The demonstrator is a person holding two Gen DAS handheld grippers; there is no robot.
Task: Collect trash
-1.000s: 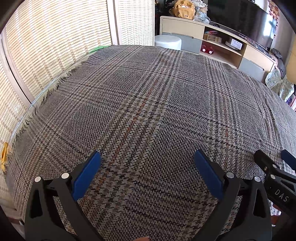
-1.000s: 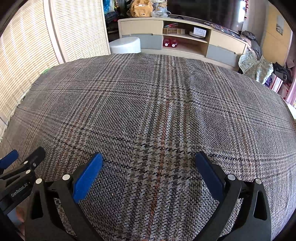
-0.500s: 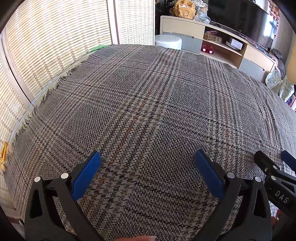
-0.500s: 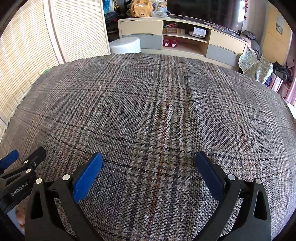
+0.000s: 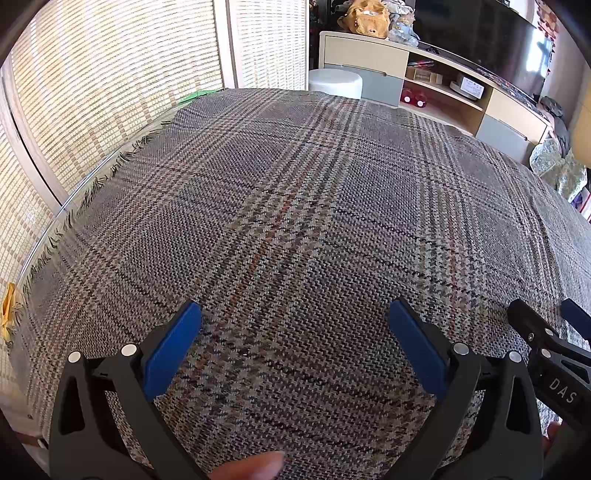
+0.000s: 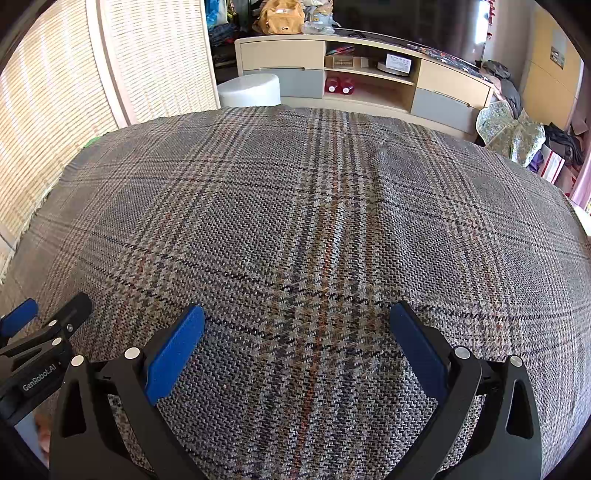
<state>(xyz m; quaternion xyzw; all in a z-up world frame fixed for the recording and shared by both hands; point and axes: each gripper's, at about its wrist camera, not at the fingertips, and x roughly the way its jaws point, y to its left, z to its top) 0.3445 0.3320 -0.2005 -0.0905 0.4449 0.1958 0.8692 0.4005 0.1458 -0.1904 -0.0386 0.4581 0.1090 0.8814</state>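
Plaid cloth (image 5: 295, 221), woven in grey, brown and rust lines, covers the whole tabletop and fills most of both views; its fringed edge (image 5: 85, 192) runs along the left side beside pale woven blinds (image 5: 110, 81). No trash can be made out anywhere on the cloth in either view, so where the task's thing lies cannot be told.

Beyond the far edge stands a long low cabinet (image 6: 369, 81) in cream and grey, with open shelves holding a flat box (image 6: 398, 62) and two red items (image 6: 339, 85). A dark screen (image 5: 491, 48) sits above it in the left wrist view. A white round stool (image 6: 249, 90) stands just in front of the cabinet's left end, and a tan bag (image 6: 280, 16) rests on top. A heap of pale green fabric (image 6: 509, 133) lies at the right.

The left gripper (image 5: 293, 325) hovers over the near part of the cloth, its blue-padded fingers (image 5: 171, 350) spread wide with nothing between them. The right gripper (image 6: 297, 325) is likewise held over the cloth, fingers (image 6: 173, 354) spread wide and empty. Each gripper shows at the edge of the other's view, the two side by side and apart. A fingertip (image 5: 255, 467) of the person shows at the bottom edge of the left wrist view.
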